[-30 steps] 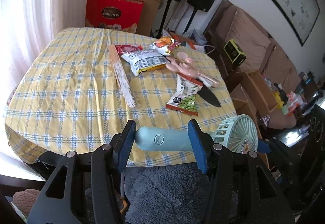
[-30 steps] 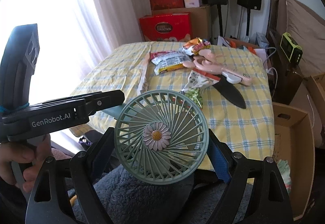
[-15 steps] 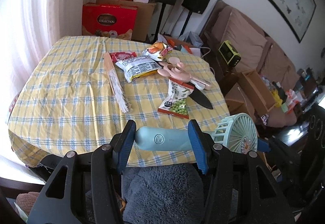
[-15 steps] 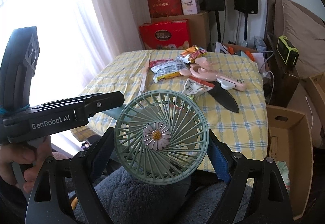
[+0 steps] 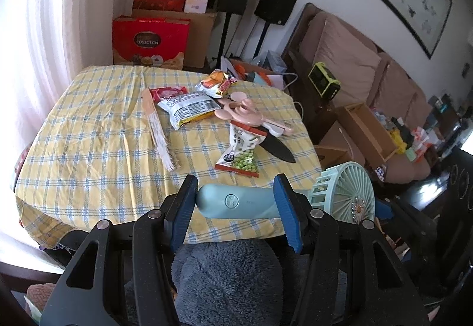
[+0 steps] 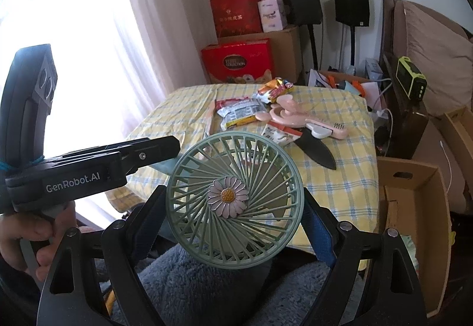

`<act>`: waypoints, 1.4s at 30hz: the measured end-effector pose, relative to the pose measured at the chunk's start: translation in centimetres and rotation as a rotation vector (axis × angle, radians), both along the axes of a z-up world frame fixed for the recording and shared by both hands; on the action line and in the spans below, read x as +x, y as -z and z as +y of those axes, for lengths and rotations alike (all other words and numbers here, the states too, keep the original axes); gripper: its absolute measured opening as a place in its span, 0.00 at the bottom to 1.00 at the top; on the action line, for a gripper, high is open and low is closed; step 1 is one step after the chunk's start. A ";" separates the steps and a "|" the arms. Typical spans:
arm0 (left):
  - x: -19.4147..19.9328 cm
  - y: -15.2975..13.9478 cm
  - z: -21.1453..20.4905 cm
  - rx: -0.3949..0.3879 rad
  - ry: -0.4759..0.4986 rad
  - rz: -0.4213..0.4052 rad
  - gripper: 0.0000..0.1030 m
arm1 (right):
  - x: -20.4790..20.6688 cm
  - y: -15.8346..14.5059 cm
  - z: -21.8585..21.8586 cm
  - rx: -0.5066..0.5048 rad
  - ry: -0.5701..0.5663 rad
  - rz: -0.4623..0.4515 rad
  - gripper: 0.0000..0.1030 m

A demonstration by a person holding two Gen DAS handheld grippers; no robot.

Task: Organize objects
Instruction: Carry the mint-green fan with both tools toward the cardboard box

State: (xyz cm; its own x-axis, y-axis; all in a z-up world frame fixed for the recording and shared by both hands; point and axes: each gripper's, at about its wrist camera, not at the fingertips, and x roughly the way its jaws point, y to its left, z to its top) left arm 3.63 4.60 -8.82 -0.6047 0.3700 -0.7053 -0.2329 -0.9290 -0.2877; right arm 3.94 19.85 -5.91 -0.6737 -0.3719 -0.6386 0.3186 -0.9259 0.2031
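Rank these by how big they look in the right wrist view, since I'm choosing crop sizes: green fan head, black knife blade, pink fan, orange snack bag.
1. green fan head, though nearness to the camera inflates it
2. pink fan
3. black knife blade and orange snack bag: too alike to rank

We see the handheld fan [image 5: 236, 203] held before the table [image 5: 88, 148], snack packets [image 5: 189, 107], another fan [image 5: 245, 116] and a knife [image 5: 278, 148] clustered behind it, boxes [image 5: 150, 42] beyond

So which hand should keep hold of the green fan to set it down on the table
Left. The left gripper clamps the green fan by its handle, a firm narrow grip. The right gripper only brackets the wide round head, blocking its own view of the table.
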 end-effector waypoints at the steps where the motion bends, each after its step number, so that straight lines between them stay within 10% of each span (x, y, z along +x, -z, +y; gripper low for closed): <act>1: 0.0 -0.1 0.1 0.000 0.002 0.002 0.49 | 0.1 -0.1 0.1 0.000 0.002 0.004 0.84; 42: 0.9 -3.7 11.8 -0.049 0.161 0.087 0.49 | 3.3 -2.6 11.0 -0.081 0.179 0.086 0.84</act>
